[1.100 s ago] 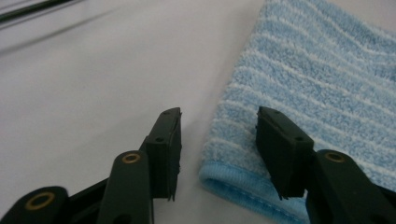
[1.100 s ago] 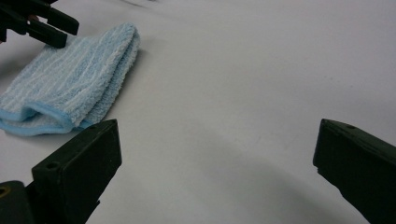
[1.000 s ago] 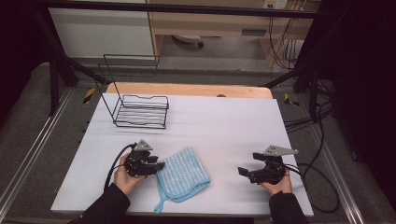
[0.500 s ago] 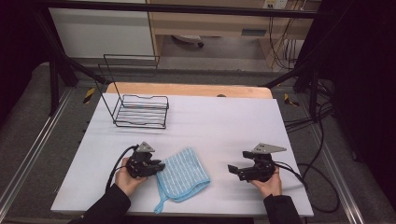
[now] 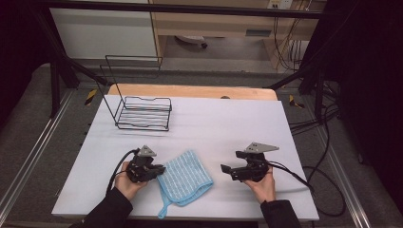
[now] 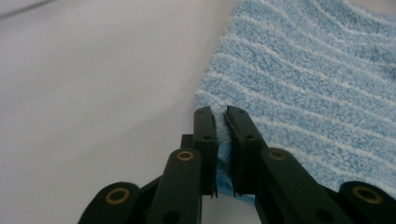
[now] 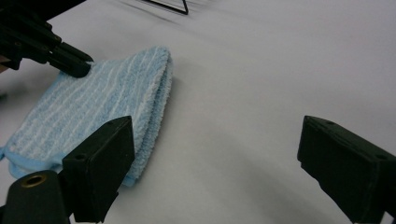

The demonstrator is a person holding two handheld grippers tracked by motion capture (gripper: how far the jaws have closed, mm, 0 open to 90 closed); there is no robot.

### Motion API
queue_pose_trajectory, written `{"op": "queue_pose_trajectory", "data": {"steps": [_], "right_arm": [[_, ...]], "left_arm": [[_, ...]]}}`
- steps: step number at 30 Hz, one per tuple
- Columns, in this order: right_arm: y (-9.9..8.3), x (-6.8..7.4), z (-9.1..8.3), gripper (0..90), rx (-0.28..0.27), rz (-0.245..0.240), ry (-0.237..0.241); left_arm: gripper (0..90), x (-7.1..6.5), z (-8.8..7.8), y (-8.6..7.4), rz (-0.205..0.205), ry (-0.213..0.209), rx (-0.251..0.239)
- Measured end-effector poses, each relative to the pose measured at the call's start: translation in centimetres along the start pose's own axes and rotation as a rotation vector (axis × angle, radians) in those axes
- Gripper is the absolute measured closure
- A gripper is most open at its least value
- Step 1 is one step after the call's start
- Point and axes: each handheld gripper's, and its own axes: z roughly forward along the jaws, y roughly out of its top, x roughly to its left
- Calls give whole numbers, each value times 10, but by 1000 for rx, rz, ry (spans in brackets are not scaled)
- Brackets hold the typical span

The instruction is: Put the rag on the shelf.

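- The blue striped terry cloth (image 5: 184, 179) lies folded near the front edge of the white table (image 5: 214, 123), between the two hands, a thin hanging loop trailing off its near corner.
- It looks light, soft and floppy; I judge it will sag and unfold if lifted by one point, so the edges and corners are the places to pinch.
- The left gripper (image 6: 222, 122) has just been closing and now clamps the cloth's left edge, pile squeezed between the jaws.
- The right gripper (image 5: 228, 169) stands apart from the cloth's folded side, jaws spread with nothing between them, having narrowed a little.
- A black wire rack (image 5: 142, 111) sits well back on the table.
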Motion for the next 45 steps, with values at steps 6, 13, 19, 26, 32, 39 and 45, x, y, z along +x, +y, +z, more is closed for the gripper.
{"op": "queue_pose_trajectory", "data": {"steps": [6, 13, 19, 26, 32, 39, 45], "right_arm": [[12, 12, 16, 148, 5, -33, 17], [31, 27, 44, 199, 16, -55, 37], [41, 35, 74, 300, 54, -55, 43], [43, 41, 101, 427, 99, -78, 39], [38, 39, 111, 535, 133, -58, 46], [34, 37, 120, 662, 165, -30, 68], [34, 36, 123, 771, 171, -5, 98]], "left_arm": [[825, 0, -3, -5, -10, 3, -5], [816, 0, 0, -8, -22, 12, -20], [813, 0, 1, -9, -23, 17, -20], [811, 0, 1, -8, -15, 20, -13], [810, 0, 1, -8, -18, 19, -10], [810, 0, 1, -8, -28, 15, -16], [812, 0, 0, -7, -33, 10, -14]]}}
